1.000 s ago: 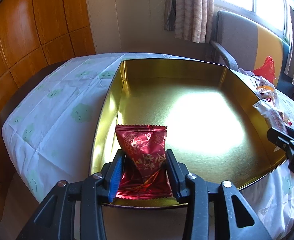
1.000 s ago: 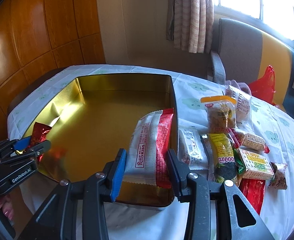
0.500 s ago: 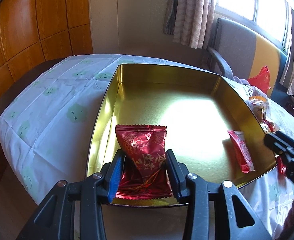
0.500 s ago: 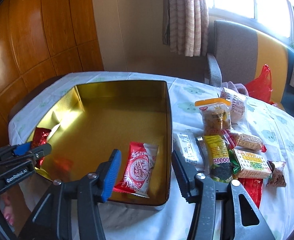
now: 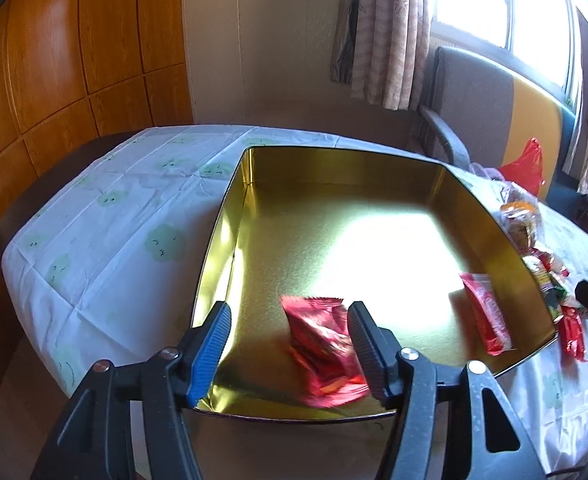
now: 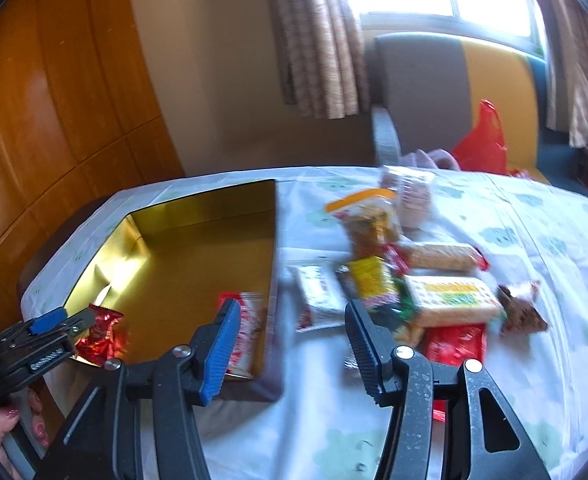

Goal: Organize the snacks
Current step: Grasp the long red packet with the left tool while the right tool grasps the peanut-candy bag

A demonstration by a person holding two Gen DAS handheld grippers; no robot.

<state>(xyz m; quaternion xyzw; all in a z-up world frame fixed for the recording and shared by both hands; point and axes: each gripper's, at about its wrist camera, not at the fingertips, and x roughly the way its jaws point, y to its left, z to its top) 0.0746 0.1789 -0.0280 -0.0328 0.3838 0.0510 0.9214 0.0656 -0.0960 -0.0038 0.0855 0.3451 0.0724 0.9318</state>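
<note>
A gold tin box (image 5: 230, 216) stands on the clothed table. My left gripper (image 5: 290, 350) is open above the tin's near edge, and a dark red foil snack (image 5: 321, 348), blurred, lies between and below its fingers inside the tin. A red and white snack pack (image 5: 485, 322) lies at the tin's right side. In the right wrist view my right gripper (image 6: 292, 340) is open and empty above the tin's right wall (image 6: 272, 264). The red and white pack (image 6: 246, 332) and the foil snack (image 6: 100, 334) show in the tin. Several loose snacks (image 6: 445, 300) lie right of the tin.
The table has a white cloth with green prints (image 5: 106, 216). A grey and yellow armchair (image 6: 453, 92) with a red bag (image 6: 481, 140) stands behind it. Wood panelling (image 5: 54, 60) is at the left. The left gripper shows at the right wrist view's left edge (image 6: 58, 328).
My left gripper opened and let go of the dark red foil snack, which dropped into the tin. My right gripper, open since half a second ago, swung right toward the loose snacks.
</note>
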